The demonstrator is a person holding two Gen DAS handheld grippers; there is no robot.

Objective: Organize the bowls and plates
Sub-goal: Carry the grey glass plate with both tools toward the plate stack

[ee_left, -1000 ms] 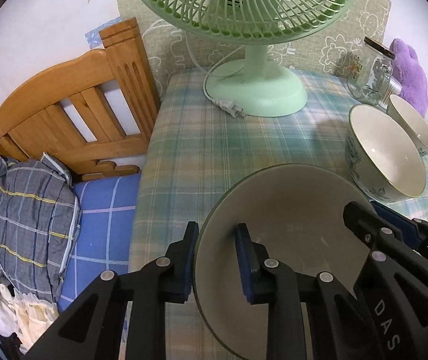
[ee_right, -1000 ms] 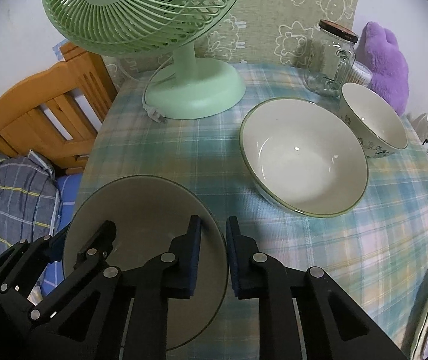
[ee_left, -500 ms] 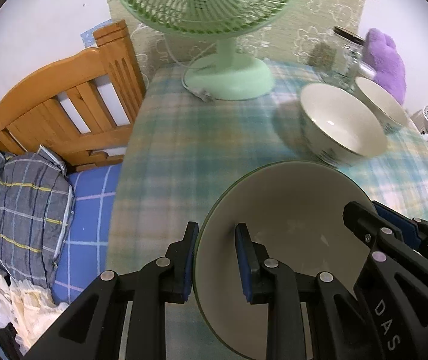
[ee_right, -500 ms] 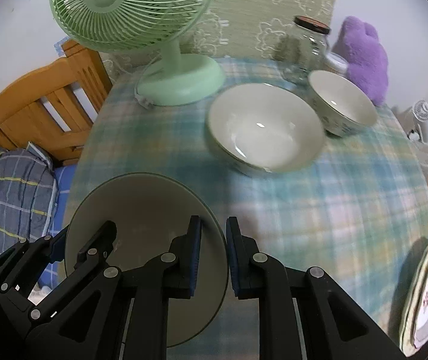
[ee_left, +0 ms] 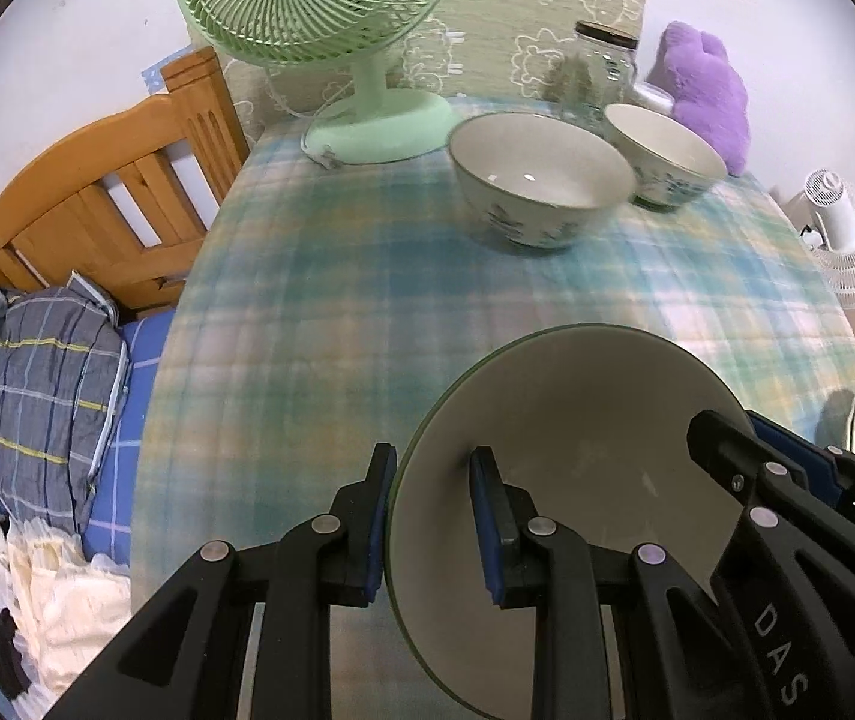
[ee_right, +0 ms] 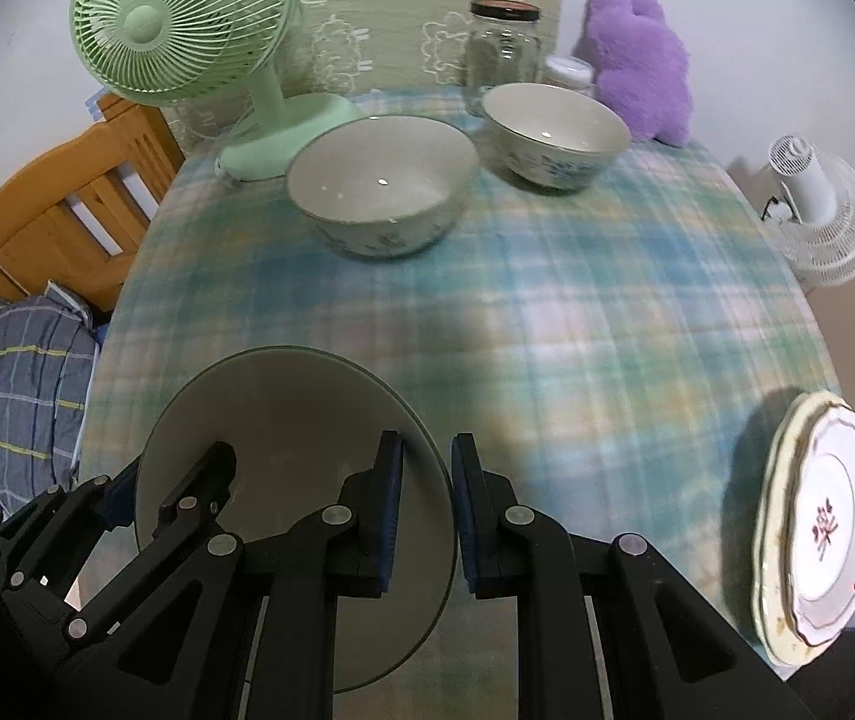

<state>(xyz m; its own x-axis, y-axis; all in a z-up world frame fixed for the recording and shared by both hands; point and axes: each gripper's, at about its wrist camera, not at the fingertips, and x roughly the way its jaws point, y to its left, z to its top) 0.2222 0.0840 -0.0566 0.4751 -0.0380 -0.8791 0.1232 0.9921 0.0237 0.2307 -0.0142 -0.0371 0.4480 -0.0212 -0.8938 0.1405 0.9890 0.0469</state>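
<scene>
Grey-green round glazed plate [ee_right: 283,438], clamped at opposite rims by left gripper [ee_left: 433,528] and right gripper [ee_right: 427,516]; stacked patterned plates [ee_right: 817,528] lie to the right gripper's right, nearest it.

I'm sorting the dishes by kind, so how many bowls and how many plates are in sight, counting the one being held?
Bowls: 2, the large bowl and the small bowl.
Plates: 3, the plain plate held by both tongs, plus 2 in the stack of plates.
Total: 5.
</scene>
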